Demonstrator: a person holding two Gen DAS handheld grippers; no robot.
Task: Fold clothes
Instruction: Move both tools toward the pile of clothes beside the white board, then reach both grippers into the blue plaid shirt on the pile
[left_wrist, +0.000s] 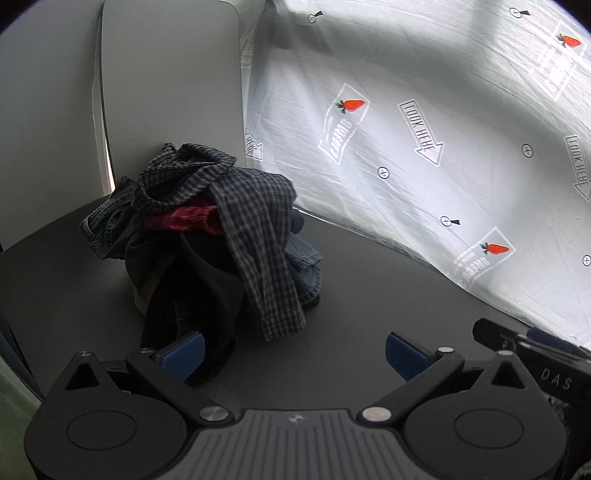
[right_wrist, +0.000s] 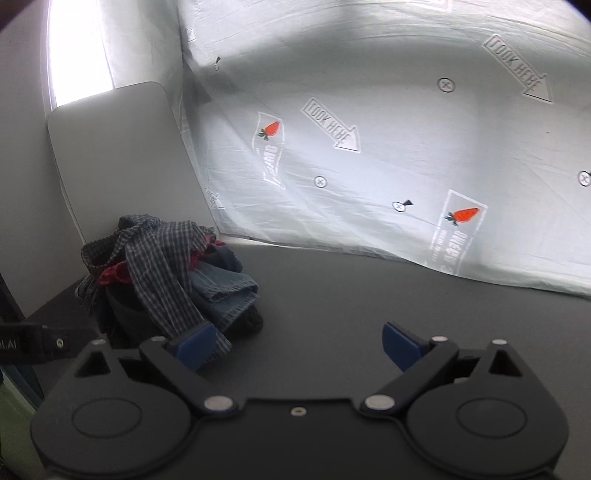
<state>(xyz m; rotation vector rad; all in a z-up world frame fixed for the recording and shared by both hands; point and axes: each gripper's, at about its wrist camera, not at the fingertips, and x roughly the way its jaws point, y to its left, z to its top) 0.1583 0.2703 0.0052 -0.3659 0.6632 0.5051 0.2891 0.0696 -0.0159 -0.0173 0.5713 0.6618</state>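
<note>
A heap of clothes sits at the left centre of the left wrist frame, on a dark counter, with a checked shirt draped over a red garment, denim and dark fabric. The left gripper fills the bottom of the frame, its jaws spread wide with nothing between the blue pads. In the right wrist frame the same heap lies at the lower left, and the right gripper is likewise wide open and empty-handed. Behind the counter hangs a pale printed sheet (carrots and "LOOK HERE" arrows), beside a grey panel at upper left.
</note>
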